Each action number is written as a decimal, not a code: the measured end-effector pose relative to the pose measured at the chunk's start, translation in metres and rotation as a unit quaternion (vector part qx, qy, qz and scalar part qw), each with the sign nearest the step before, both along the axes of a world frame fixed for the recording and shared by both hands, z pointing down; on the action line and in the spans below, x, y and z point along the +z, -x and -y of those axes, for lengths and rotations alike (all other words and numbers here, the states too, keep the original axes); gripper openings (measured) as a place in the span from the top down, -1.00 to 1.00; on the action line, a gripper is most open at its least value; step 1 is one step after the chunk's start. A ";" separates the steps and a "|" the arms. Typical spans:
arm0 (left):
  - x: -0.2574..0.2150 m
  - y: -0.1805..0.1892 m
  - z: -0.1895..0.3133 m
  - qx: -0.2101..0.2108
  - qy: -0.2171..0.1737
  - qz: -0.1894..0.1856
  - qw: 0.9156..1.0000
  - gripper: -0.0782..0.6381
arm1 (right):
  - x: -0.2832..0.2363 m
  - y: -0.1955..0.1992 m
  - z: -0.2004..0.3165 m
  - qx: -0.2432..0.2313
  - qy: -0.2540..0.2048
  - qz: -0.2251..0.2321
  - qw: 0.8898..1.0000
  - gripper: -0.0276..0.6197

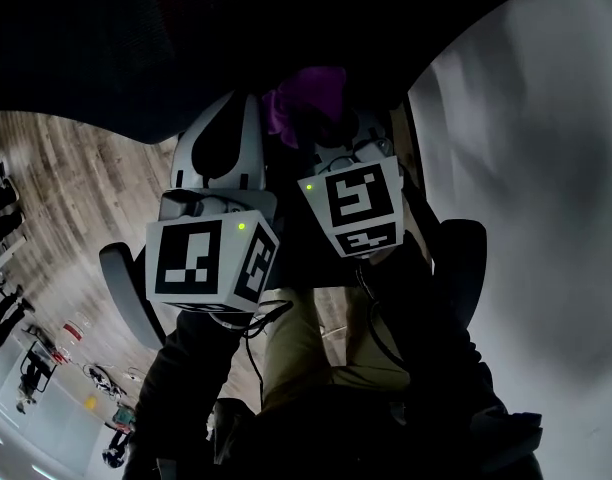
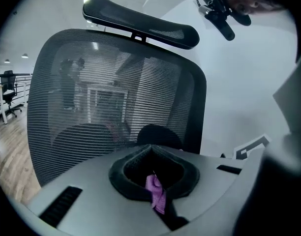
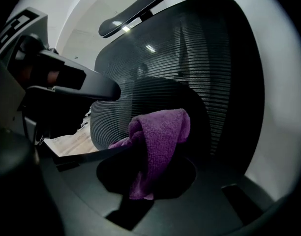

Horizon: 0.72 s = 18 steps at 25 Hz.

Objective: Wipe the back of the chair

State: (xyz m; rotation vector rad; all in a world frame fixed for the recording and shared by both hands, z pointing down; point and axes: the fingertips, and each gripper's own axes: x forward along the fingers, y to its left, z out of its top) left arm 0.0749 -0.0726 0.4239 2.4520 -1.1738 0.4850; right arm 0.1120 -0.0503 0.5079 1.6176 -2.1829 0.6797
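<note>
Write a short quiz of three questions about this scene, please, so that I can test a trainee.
1. True or false: the right claw is shut on a purple cloth.
2. The chair back is made of: A) leather, B) see-through mesh, C) wood.
3. Fill in the gap: in the left gripper view, the curved dark part mounted above the chair back is the ____.

Key
1. True.
2. B.
3. headrest.
</note>
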 end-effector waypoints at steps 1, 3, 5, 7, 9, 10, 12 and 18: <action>0.000 -0.009 -0.004 0.002 -0.001 0.000 1.000 0.76 | 0.001 -0.010 -0.004 0.002 0.001 -0.001 1.000 0.71; -0.002 -0.026 -0.010 0.007 -0.002 0.000 1.000 0.76 | 0.000 -0.028 -0.012 0.009 0.003 -0.002 1.000 0.71; -0.002 -0.040 -0.016 0.013 -0.005 0.001 1.000 0.76 | 0.002 -0.043 -0.020 0.018 0.004 -0.003 1.000 0.71; -0.001 -0.053 -0.023 0.020 -0.007 0.001 1.000 0.76 | 0.005 -0.058 -0.027 0.027 0.007 -0.005 1.000 0.71; -0.003 -0.057 -0.026 0.026 -0.008 0.001 1.000 0.76 | 0.004 -0.063 -0.030 0.036 0.012 -0.010 0.999 0.71; -0.004 -0.056 -0.026 0.029 -0.008 0.000 1.000 0.76 | 0.005 -0.062 -0.030 0.040 0.014 -0.012 0.999 0.71; -0.002 -0.058 -0.029 0.034 -0.009 0.000 0.999 0.76 | 0.009 -0.065 -0.033 0.051 0.020 -0.016 0.998 0.71; -0.008 -0.089 -0.044 0.050 -0.015 0.001 0.999 0.76 | 0.012 -0.104 -0.052 0.091 0.041 -0.034 0.994 0.71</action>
